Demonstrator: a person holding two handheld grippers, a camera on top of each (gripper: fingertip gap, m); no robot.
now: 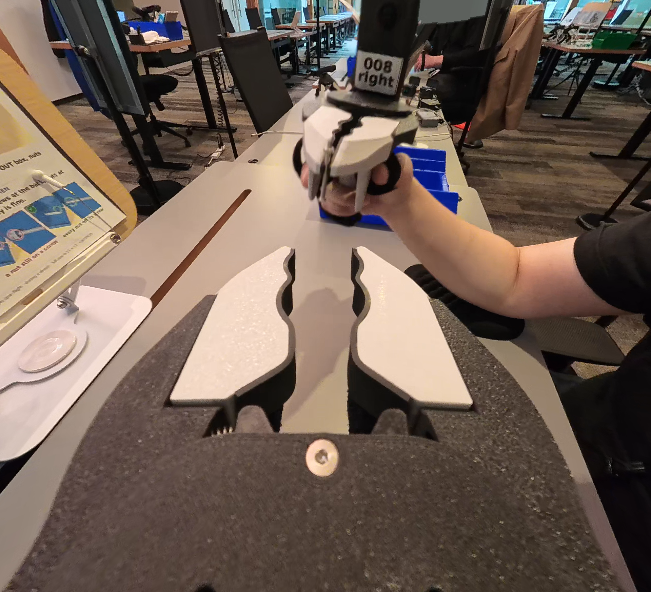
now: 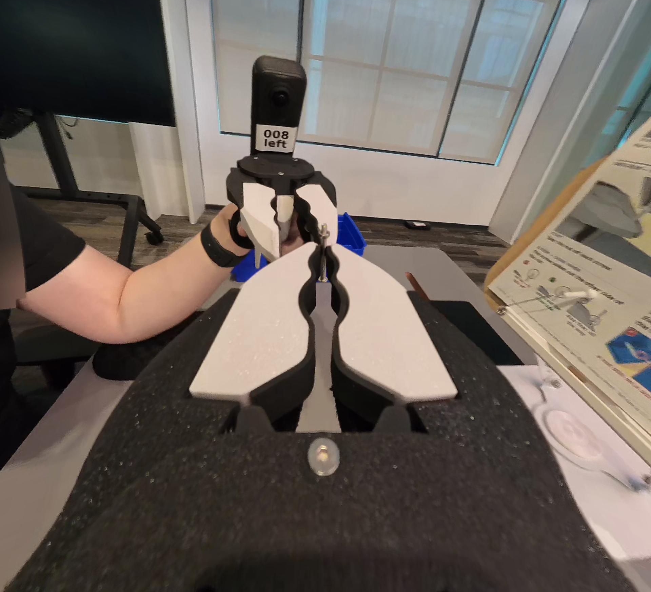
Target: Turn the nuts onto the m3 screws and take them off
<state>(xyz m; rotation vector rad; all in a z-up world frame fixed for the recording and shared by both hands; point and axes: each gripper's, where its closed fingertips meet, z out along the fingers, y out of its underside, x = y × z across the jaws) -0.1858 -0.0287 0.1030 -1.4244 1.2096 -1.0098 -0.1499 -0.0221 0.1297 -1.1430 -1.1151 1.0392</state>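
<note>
My right gripper [image 2: 322,251] is shut on a thin silver M3 screw [image 2: 322,267] that stands upright between its fingertips. A small nut [image 2: 323,230] sits near the screw's top end. My left gripper [image 1: 322,253] is open and empty above the grey table [image 1: 246,223]. The two grippers face each other. In the left wrist view the right gripper [image 1: 329,166] is raised over the table with the screw [image 1: 326,161] pinched in its closed fingers. In the right wrist view the left gripper [image 2: 299,240] is just behind the screw, its jaws apart.
Blue bins [image 1: 426,177] stand on the table behind the right gripper; another blue bin [image 2: 348,233] shows behind the left gripper. An instruction sheet on a stand [image 1: 42,209] and a white base with a small dish [image 1: 45,349] stand at the table's side. A black pad [image 1: 458,300] lies under the person's forearm. There is about 5 cm between the tips of the two grippers.
</note>
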